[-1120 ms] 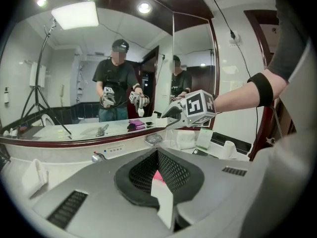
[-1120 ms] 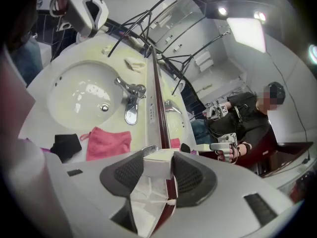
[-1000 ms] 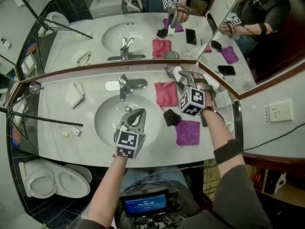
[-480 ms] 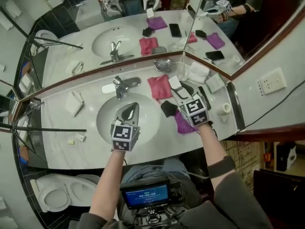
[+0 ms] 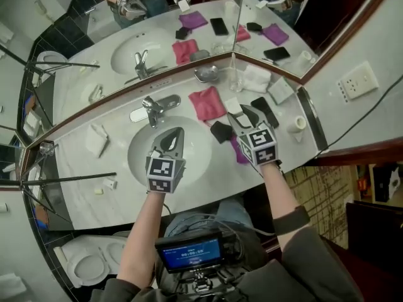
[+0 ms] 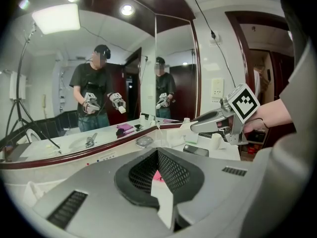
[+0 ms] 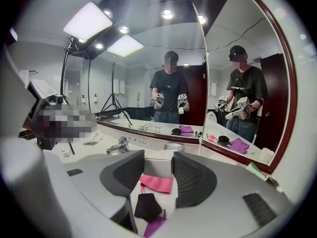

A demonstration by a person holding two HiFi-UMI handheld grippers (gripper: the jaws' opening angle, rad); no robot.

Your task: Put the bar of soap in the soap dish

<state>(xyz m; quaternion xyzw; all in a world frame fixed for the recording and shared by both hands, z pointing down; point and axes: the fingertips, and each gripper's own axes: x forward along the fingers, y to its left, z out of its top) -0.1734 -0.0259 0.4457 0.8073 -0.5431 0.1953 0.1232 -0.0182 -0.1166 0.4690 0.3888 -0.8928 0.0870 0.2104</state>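
We see the white counter (image 5: 123,197) with its sink basin (image 5: 140,151), and over the basin our left gripper (image 5: 174,132) hangs with its jaws pressed together on nothing. A pink cloth (image 5: 208,102) lies right of the basin. Just beside it our right gripper (image 5: 244,113) clamps the bar of soap (image 7: 157,167), held apart from the metal soap dish (image 5: 206,74) by the mirror

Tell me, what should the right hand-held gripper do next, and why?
Probably ease the right hand-held gripper forward to the soap dish: its jaws clamp the bar of soap, and the dish sits beyond its tips, not yet reached.
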